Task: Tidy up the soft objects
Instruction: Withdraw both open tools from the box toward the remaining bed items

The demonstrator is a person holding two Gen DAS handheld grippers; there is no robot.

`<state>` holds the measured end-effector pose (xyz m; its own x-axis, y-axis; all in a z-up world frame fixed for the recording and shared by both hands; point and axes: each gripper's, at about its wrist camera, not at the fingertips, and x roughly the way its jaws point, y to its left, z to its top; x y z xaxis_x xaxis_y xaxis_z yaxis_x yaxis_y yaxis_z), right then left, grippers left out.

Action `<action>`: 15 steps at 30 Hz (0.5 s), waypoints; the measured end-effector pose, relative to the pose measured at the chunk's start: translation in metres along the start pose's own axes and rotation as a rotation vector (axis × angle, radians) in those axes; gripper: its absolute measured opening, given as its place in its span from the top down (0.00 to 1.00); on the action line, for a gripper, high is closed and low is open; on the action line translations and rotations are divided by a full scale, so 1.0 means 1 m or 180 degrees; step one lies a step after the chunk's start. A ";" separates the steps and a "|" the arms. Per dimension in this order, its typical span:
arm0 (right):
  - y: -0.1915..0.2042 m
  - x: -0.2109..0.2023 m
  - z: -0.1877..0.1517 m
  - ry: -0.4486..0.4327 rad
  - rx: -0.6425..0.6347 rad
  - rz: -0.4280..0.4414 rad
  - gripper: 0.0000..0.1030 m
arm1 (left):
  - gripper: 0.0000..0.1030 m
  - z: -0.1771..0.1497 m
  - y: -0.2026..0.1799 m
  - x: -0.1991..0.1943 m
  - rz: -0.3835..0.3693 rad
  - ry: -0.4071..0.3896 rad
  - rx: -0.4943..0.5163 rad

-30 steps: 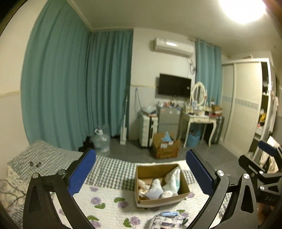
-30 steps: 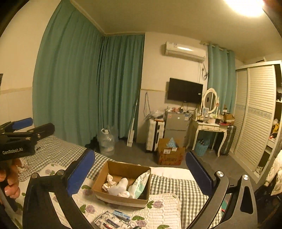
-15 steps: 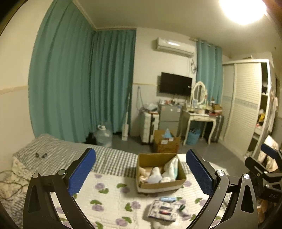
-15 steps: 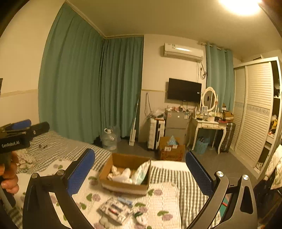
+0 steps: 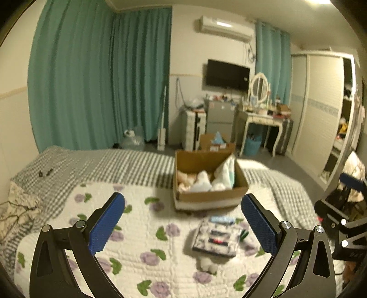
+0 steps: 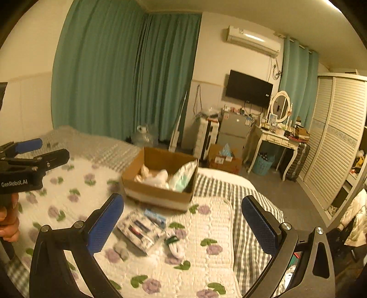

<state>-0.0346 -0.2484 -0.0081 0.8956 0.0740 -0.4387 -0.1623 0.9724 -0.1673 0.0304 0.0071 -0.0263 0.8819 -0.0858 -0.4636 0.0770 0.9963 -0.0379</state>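
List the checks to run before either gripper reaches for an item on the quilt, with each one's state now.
1. Left gripper open, nothing held: ok.
2. Right gripper open, nothing held: ok.
3. Box open-topped, with room inside: ok.
4. Loose items lie on the quilt before the box: patterned pack, white roll: ok.
5. Small white item sharp enough to identify: cannot tell.
6. Fingers lined up on one item: not ok.

Warm, dim indoor light falls from a ceiling lamp (image 5: 321, 1) that glares at the top right edge of both views. Fisheye distortion bends the curtains (image 5: 91, 75) and walls, with dark vignetted corners. The cardboard box (image 5: 206, 197) and the bed (image 6: 206, 229) look smeared with motion blur.
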 end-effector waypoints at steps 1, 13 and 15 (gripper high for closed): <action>0.001 0.006 -0.004 0.0046 -0.0026 0.0005 0.00 | 0.03 -0.006 -0.003 0.005 0.0006 0.0037 0.0036; -0.006 0.085 -0.043 0.0543 -0.0080 0.0008 0.00 | 0.10 -0.068 -0.013 0.072 0.0019 0.0733 0.0061; -0.007 0.097 -0.049 0.0609 -0.0081 0.0032 0.00 | 0.15 -0.076 -0.013 0.081 0.0018 0.0830 0.0066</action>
<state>0.0330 -0.2585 -0.0922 0.7992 0.0379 -0.5998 -0.1835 0.9658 -0.1834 0.0660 -0.0128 -0.1305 0.7328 -0.0742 -0.6764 0.0845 0.9963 -0.0178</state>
